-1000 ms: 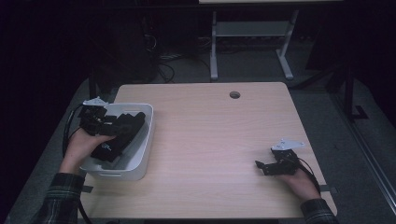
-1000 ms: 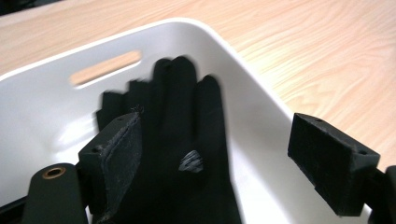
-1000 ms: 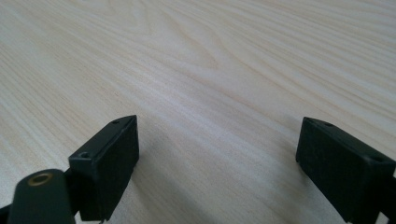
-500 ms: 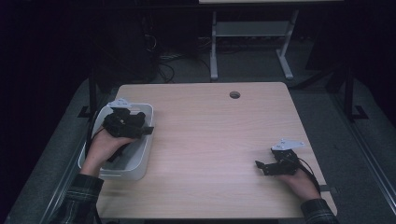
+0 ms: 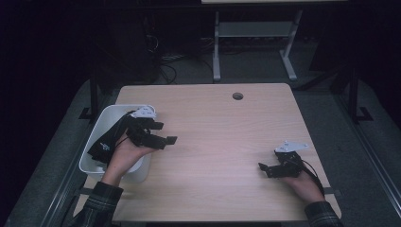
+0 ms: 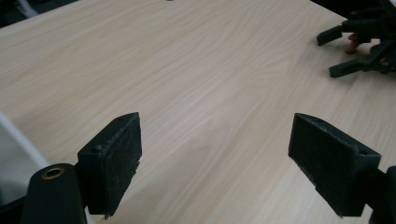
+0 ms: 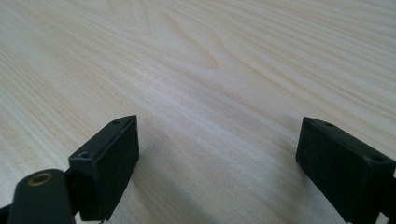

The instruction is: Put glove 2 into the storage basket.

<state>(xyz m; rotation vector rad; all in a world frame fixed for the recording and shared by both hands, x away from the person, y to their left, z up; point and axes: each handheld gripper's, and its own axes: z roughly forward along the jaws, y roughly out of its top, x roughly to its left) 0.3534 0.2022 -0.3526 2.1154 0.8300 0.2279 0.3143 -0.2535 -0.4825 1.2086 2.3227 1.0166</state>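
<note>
Beside the white bin (image 5: 97, 127), open left tongs (image 5: 165, 134)

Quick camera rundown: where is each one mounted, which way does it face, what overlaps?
High view: above the person's side, looking forward and down on the light wooden table; both forearms, left tool by the white plastic bin, right tool.
Left gripper view: on the left tool, facing across the tabletop; open jaws.
Right gripper view: on the right tool, facing bare wood; open jaws.
Shared: high and left views both show the right tool.
</note>
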